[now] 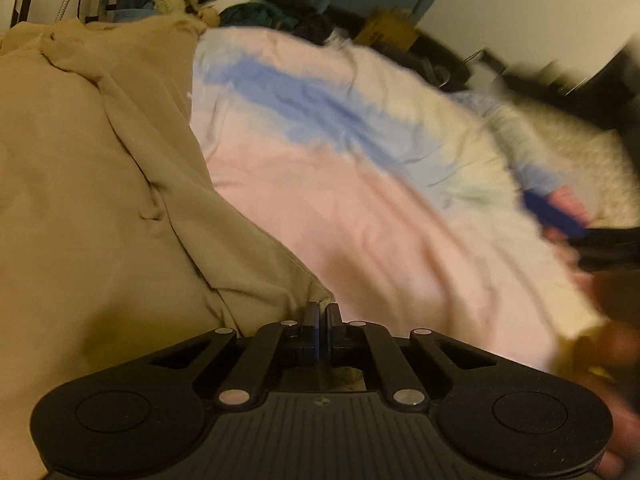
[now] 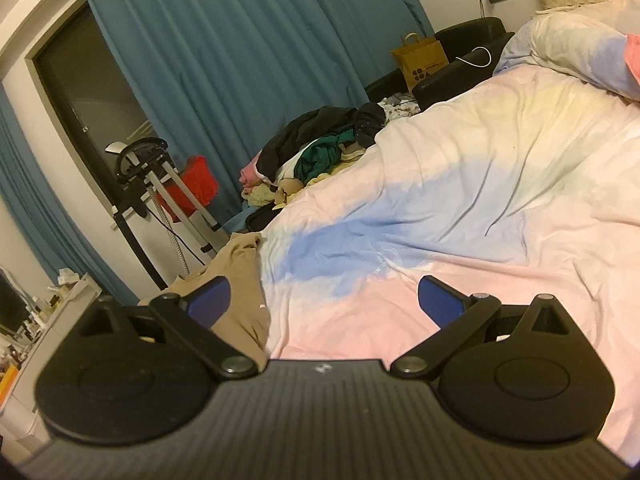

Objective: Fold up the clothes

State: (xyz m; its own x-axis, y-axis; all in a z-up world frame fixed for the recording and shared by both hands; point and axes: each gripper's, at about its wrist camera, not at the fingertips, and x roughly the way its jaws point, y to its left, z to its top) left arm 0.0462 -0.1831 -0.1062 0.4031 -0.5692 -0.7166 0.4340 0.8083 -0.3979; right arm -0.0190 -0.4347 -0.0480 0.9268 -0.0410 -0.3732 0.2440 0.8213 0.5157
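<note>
A tan garment (image 1: 100, 184) lies crumpled across the left of the bed. Its near corner runs down into my left gripper (image 1: 322, 312), which is shut on that corner. In the right wrist view the same tan garment (image 2: 236, 280) lies at the bed's left edge, behind the left blue fingertip (image 2: 208, 300). My right gripper (image 2: 324, 300) hangs open over the pastel bedspread (image 2: 460, 208) with nothing between its pads. In the left wrist view, a blurred hand (image 1: 572, 204) and one blue finger (image 1: 552, 212) of the right gripper show at the right edge.
A pile of dark, green and yellow clothes (image 2: 320, 152) sits at the bed's far corner. Behind it hang blue curtains (image 2: 240, 60). A brown paper bag (image 2: 420, 60) stands by a black seat. A white stand (image 2: 160, 192) with a red item is left of the bed.
</note>
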